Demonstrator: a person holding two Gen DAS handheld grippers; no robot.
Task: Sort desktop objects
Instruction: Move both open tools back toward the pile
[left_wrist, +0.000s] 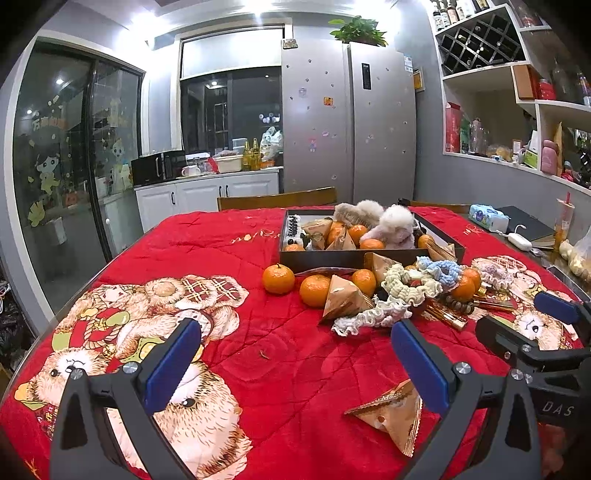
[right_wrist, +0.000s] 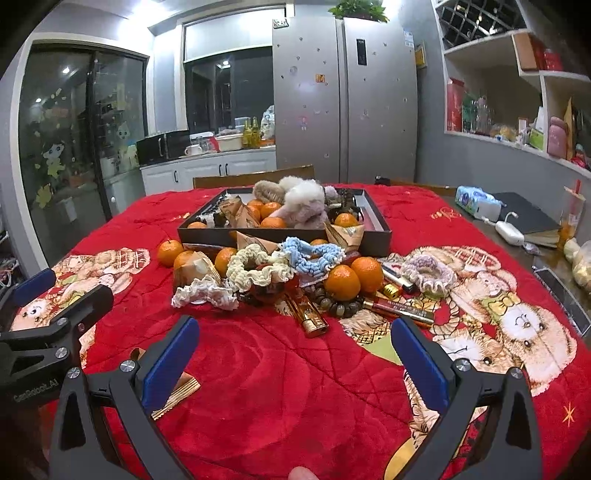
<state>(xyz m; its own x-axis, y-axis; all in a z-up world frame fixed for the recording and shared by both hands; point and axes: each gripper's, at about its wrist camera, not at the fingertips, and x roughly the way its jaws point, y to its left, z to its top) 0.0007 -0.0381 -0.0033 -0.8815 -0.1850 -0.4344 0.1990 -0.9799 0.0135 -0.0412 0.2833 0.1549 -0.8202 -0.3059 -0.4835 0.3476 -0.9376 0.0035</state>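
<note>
A dark shallow box (left_wrist: 332, 256) (right_wrist: 280, 236) at the table's far middle holds tangerines, triangular snack packets and fluffy scrunchies. In front of it lies a pile: tangerines (left_wrist: 278, 278) (right_wrist: 342, 282), a triangular packet (left_wrist: 345, 299), cream (right_wrist: 255, 267) and blue (right_wrist: 312, 256) scrunchies, lipsticks (right_wrist: 400, 308) and a bead bracelet (right_wrist: 341, 306). One triangular packet (left_wrist: 393, 415) (right_wrist: 177, 393) lies alone near both grippers. My left gripper (left_wrist: 295, 354) is open and empty above the cloth. My right gripper (right_wrist: 295, 354) is open and empty, just short of the pile.
A red blanket with bear prints (left_wrist: 184, 258) covers the table. At the right edge are a tissue pack (right_wrist: 476, 201), a dark book (right_wrist: 528, 218), a white charger (right_wrist: 509, 230) and a drink cup (right_wrist: 572, 210). Chair backs (left_wrist: 277, 199) stand behind the table.
</note>
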